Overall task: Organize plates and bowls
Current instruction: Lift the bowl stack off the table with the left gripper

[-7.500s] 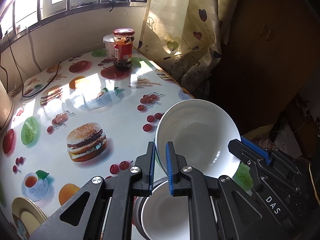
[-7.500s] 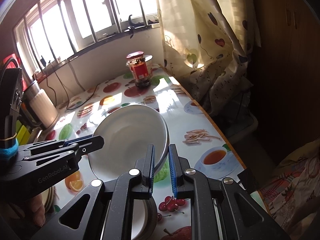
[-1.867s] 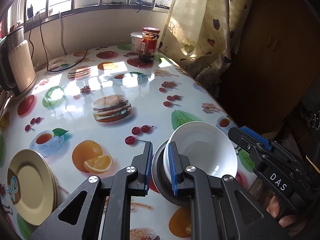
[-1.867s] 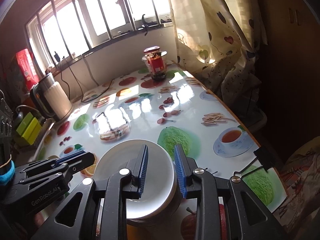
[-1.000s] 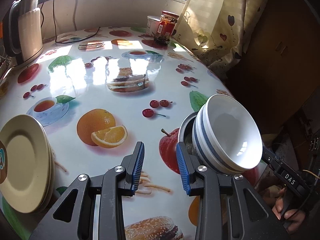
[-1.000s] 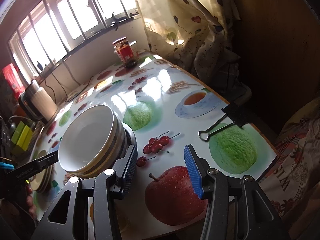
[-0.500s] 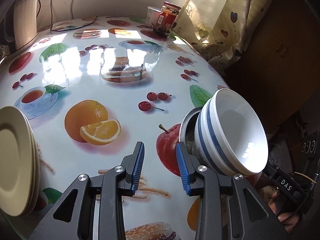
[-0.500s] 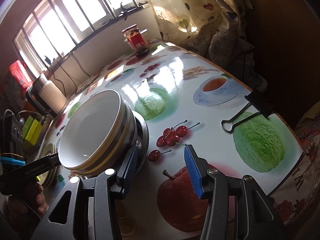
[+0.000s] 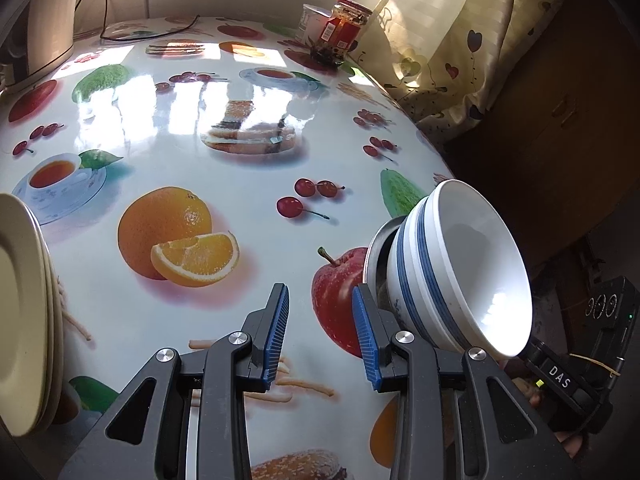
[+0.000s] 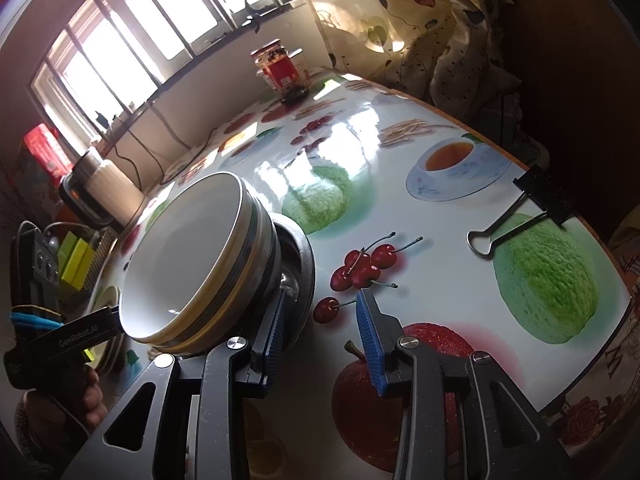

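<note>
Two white bowls with blue bands (image 9: 456,272) sit nested in a steel bowl (image 9: 378,256) on the fruit-print table (image 9: 240,160). My left gripper (image 9: 322,336) stands open just left of that stack, with only the tablecloth between its blue pads. In the right wrist view the same stack (image 10: 200,256) and steel bowl (image 10: 298,264) lie left of my right gripper (image 10: 323,340). Its jaws are closing with nothing pressed between them, and its left finger (image 10: 276,328) is right by the steel rim. Cream plates (image 9: 20,312) are stacked at the left.
A red-labelled jar (image 9: 344,28) and a white tub stand at the far end by the curtain (image 9: 460,40). A kettle (image 10: 108,188) is at the far left. A black binder clip (image 10: 520,208) lies near the table's right edge. A hand holds the other gripper (image 10: 80,332).
Both grippers have let go of the top white bowl, now nested in the stack, and drawn back low over the table. The right jaws stand narrower than half a second ago.
</note>
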`<act>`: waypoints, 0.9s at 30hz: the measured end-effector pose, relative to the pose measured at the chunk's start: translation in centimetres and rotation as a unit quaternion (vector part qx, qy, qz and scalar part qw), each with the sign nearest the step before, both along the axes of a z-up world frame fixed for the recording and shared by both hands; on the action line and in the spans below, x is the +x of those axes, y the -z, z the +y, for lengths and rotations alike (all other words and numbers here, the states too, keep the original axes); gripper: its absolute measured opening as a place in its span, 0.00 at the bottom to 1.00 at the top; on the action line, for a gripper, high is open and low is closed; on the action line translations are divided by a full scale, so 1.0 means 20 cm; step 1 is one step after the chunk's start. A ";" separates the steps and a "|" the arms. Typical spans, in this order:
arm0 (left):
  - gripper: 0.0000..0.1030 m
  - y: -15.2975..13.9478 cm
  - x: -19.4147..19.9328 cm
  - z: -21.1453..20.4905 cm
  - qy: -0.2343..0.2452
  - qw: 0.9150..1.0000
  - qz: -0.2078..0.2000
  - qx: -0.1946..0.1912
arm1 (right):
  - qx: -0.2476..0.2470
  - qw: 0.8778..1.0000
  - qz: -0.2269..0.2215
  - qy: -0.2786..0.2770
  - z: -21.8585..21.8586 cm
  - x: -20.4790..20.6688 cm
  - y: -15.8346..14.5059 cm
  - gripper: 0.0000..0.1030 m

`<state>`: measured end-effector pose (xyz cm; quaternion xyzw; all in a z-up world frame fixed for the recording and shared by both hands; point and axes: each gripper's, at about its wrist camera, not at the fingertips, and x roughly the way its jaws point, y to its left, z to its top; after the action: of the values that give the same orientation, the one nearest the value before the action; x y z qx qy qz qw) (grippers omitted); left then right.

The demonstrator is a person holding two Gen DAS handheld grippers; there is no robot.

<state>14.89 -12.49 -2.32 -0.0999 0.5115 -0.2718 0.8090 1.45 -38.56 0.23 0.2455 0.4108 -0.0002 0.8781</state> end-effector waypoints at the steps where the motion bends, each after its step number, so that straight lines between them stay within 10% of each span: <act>1: 0.33 0.01 0.00 0.01 -0.002 1.000 0.006 -0.007 | 0.007 1.000 -0.002 -0.002 0.00 0.00 0.00 0.27; 27: 0.33 0.02 0.00 0.01 0.022 0.997 0.036 -0.069 | 0.034 0.999 -0.016 -0.016 -0.01 -0.01 0.00 0.19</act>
<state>14.85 -12.32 -2.80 -0.1540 0.5223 -0.3205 0.7751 1.30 -38.80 0.18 0.2682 0.4001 0.0316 0.8758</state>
